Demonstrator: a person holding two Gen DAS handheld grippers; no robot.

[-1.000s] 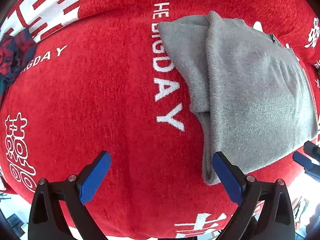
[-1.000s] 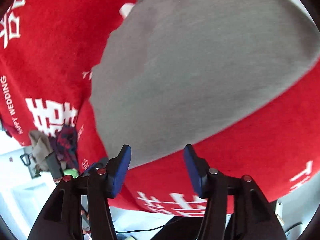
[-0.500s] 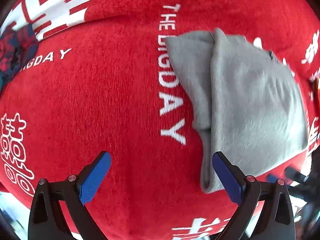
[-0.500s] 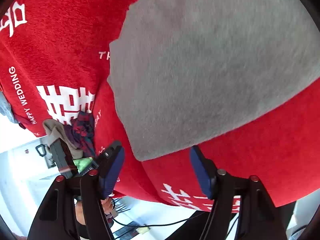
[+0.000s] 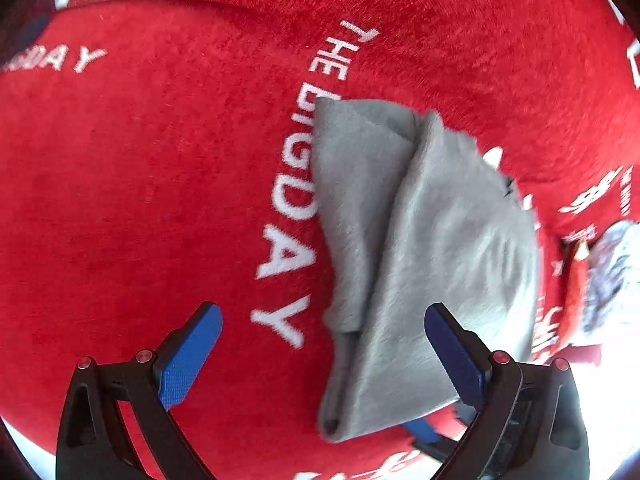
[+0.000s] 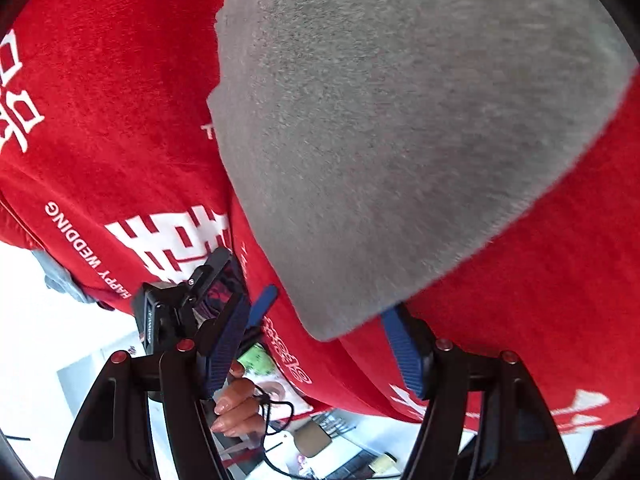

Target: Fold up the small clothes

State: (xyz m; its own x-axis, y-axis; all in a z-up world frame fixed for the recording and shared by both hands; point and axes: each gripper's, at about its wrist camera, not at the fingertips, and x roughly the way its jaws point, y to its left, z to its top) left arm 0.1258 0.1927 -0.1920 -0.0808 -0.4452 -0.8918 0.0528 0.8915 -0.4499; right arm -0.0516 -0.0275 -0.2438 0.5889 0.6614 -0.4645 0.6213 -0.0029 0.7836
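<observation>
Red cloth (image 5: 140,200) w/ white lettering covers the desk. Left view: grey garment (image 5: 432,264) lies part-folded right of centre, one flap over another, near corner by the right finger. Left gripper (image 5: 320,356) spread wide, grasping nothing. Risk: a pinch may take only the top layer and undo the fold, or snag the cloth. Plenty of bare room to the left.

Right view: right gripper (image 6: 320,344) released, garment corner (image 6: 324,332) between fingers, untouched. Desk edge and left gripper close by, so collision is possible
</observation>
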